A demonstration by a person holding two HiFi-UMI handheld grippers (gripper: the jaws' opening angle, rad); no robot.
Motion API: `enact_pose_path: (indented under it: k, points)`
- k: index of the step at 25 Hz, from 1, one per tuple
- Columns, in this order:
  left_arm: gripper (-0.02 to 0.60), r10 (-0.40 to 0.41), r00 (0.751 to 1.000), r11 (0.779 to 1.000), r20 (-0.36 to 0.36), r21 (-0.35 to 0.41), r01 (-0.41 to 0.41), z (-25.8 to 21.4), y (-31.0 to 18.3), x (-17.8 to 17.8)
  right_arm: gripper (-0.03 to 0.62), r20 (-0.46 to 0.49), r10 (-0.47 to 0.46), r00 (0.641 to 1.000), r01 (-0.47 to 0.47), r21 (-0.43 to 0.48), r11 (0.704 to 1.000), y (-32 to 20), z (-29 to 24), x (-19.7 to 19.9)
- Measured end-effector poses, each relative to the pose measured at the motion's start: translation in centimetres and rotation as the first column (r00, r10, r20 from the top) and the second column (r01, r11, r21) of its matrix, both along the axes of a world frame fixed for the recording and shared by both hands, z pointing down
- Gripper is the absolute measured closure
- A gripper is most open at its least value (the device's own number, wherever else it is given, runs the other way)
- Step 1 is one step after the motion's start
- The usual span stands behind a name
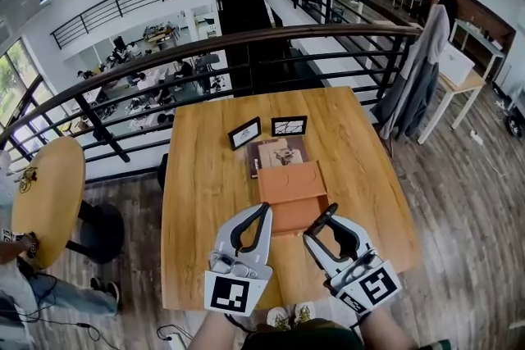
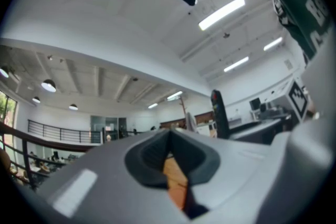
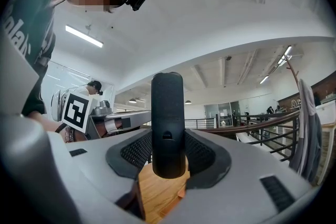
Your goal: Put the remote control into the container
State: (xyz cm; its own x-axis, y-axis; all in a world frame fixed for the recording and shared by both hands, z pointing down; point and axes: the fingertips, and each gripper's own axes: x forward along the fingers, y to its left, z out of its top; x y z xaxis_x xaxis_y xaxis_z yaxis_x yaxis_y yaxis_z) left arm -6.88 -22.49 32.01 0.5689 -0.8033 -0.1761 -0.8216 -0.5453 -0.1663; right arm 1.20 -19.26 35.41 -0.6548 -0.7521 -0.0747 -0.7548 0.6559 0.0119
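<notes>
The right hand-held gripper (image 3: pixel 168 159), jaws clamped on the upright black remote control (image 3: pixel 167 118), seems mid-carry at the near edge of the brown container (image 1: pixel 289 186), while the left hand-held gripper (image 1: pixel 262 214) is closed and empty; next, probably lower and release inside.

head: steeply down over table (image 1: pixel 205 176) | gripper views: close behind own jaws, aimed across room | shared: table, railing (image 3: pixel 262 123)

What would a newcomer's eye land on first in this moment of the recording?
The black remote control stands upright, clamped in the right gripper, filling that gripper's view. On the wooden table, the orange-brown container lies just ahead of both grippers; the left gripper is empty, fingers together.
</notes>
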Motion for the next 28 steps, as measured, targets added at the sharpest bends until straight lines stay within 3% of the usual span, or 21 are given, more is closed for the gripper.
enact_pose_path:
  k: [16,28]
  points:
    - [0.581,-0.005,1.0,1.0,0.011,-0.016,0.005,1.6,-0.5,1.5,0.396,-0.036,-0.041,0.999,0.041,-0.01,0.999,-1.5,1.5,0.3]
    - [0.581,-0.013,1.0,1.0,0.003,-0.021,0.013,2.2,-1.0,1.5,0.396,-0.134,-0.055,0.989,0.047,-0.063,0.997,-3.6,4.7,0.4]
